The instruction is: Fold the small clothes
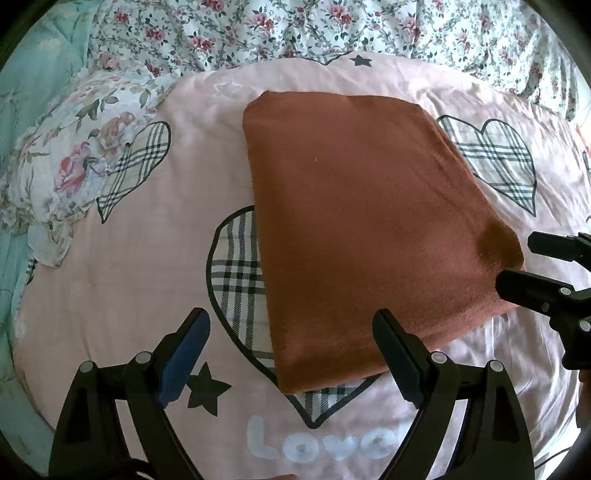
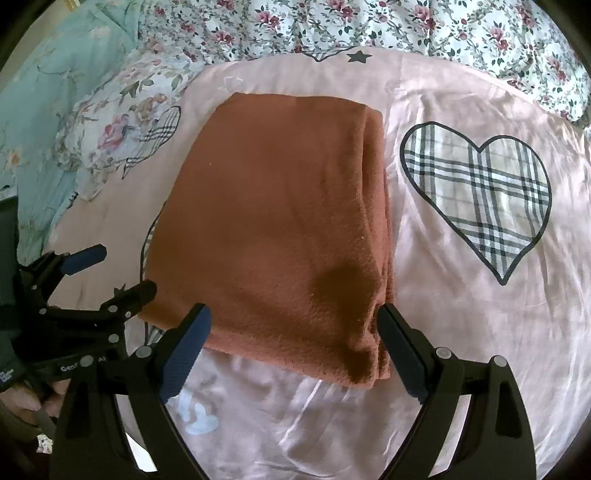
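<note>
A rust-brown cloth lies folded into a thick rectangle on the pink bedspread; it also shows in the right wrist view, with its stacked layer edges along the right side. My left gripper is open and empty, just short of the cloth's near left corner. My right gripper is open and empty, with its jaws straddling the cloth's near right corner. The right gripper also shows at the right edge of the left wrist view, and the left gripper shows at the left of the right wrist view.
The pink bedspread carries plaid hearts, black stars and "Love" lettering. A floral pillow lies to the left. A floral quilt runs along the back and a teal sheet lies at the far left.
</note>
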`<action>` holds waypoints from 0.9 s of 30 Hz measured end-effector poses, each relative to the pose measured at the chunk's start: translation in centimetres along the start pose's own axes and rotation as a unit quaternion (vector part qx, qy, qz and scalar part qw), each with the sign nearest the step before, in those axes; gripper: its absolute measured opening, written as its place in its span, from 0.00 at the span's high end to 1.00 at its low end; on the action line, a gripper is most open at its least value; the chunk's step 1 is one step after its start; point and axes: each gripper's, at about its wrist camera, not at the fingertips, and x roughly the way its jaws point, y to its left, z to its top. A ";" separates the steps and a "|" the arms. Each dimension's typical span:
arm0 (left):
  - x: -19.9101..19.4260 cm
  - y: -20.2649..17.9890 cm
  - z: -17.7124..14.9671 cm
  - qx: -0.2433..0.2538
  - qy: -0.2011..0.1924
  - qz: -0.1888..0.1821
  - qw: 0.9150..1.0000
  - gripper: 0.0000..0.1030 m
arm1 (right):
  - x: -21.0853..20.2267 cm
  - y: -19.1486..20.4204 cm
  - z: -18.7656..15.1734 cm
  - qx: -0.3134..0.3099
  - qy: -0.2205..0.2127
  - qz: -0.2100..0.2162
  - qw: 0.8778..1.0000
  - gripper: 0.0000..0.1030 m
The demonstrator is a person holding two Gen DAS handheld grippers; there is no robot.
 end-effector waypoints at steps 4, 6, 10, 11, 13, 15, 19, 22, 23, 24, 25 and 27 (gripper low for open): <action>0.0 -0.2 0.0 0.001 0.004 0.002 1.000 0.12 | 0.0 -0.3 0.2 0.002 0.001 -0.001 1.000 0.11; 0.1 -0.2 0.2 0.002 0.004 0.002 1.000 0.12 | 0.1 -0.5 0.4 0.002 0.002 -0.001 1.000 0.11; 0.2 -0.1 0.3 -0.002 0.006 0.001 1.000 0.12 | 0.1 -0.6 0.5 0.004 0.004 -0.001 1.000 0.11; 0.2 -0.1 0.4 -0.003 0.006 0.000 1.000 0.12 | 0.1 -0.6 0.6 0.005 0.004 0.000 1.000 0.11; 0.2 0.0 0.5 -0.003 0.005 -0.002 1.000 0.12 | 0.2 -0.8 0.7 0.004 0.004 0.001 1.000 0.11; 0.2 0.1 0.6 -0.004 0.004 -0.003 1.000 0.12 | 0.2 -0.8 0.8 0.004 0.004 0.001 1.000 0.11; 0.0 0.0 0.9 -0.005 0.000 -0.008 1.000 0.12 | 0.2 -0.7 0.7 0.004 0.004 0.001 1.000 0.11; 0.0 0.0 1.0 -0.005 0.000 -0.008 1.000 0.12 | 0.1 -0.8 1.1 0.005 0.003 0.002 1.000 0.11; 0.0 0.0 1.0 -0.005 0.000 -0.008 1.000 0.12 | 0.0 -0.8 1.1 0.005 0.002 0.002 1.000 0.11; 0.0 -0.1 0.9 -0.006 0.000 -0.008 1.000 0.12 | 0.0 -0.8 1.2 0.006 0.001 0.003 1.000 0.11; 0.0 0.0 0.9 -0.006 -0.001 -0.008 1.000 0.12 | 0.0 -0.7 1.3 0.006 0.000 0.003 1.000 0.11; -0.1 -0.1 1.0 -0.006 -0.002 -0.009 1.000 0.12 | 0.0 -0.7 1.4 0.006 0.000 0.003 1.000 0.11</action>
